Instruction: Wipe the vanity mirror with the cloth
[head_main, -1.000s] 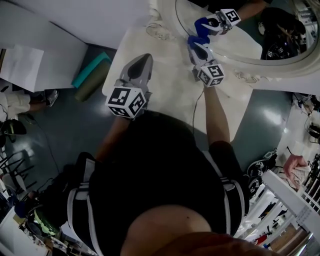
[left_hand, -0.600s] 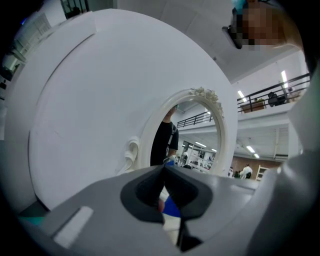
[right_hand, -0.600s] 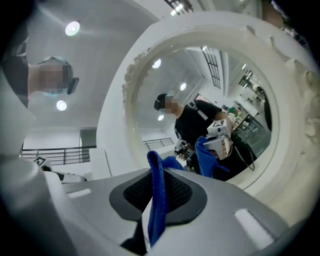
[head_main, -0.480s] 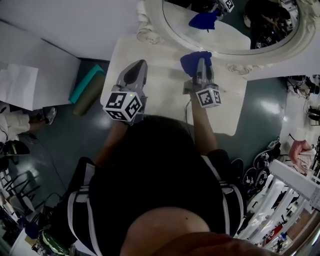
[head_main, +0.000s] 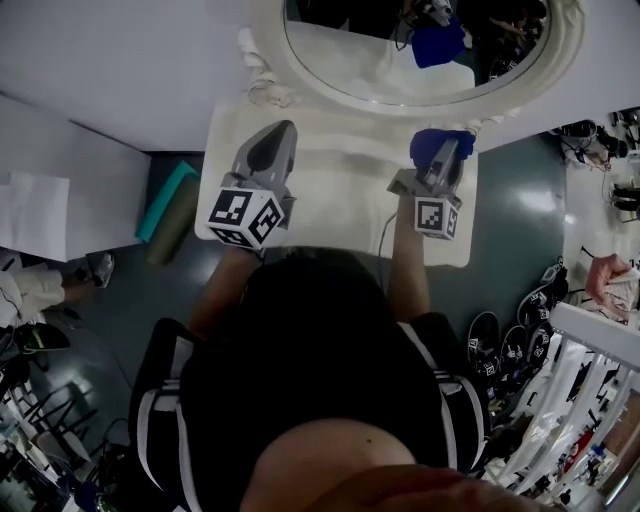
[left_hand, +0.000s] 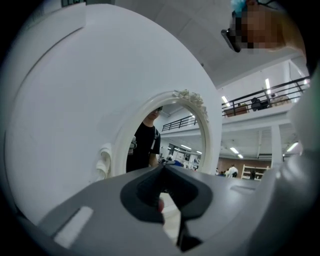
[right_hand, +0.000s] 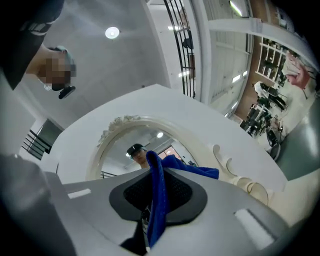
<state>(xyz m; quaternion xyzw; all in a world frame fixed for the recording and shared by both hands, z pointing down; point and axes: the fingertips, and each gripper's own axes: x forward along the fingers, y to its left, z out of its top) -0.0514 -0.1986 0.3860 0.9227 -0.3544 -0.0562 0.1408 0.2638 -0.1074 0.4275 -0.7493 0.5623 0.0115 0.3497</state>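
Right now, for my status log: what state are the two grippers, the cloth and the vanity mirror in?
left gripper: jaws together, nothing held.
right gripper: shut on the cloth.
cloth: blue, bunched, pinched between the right gripper's jaws, off the glass.
vanity mirror: upright, touched by neither gripper.
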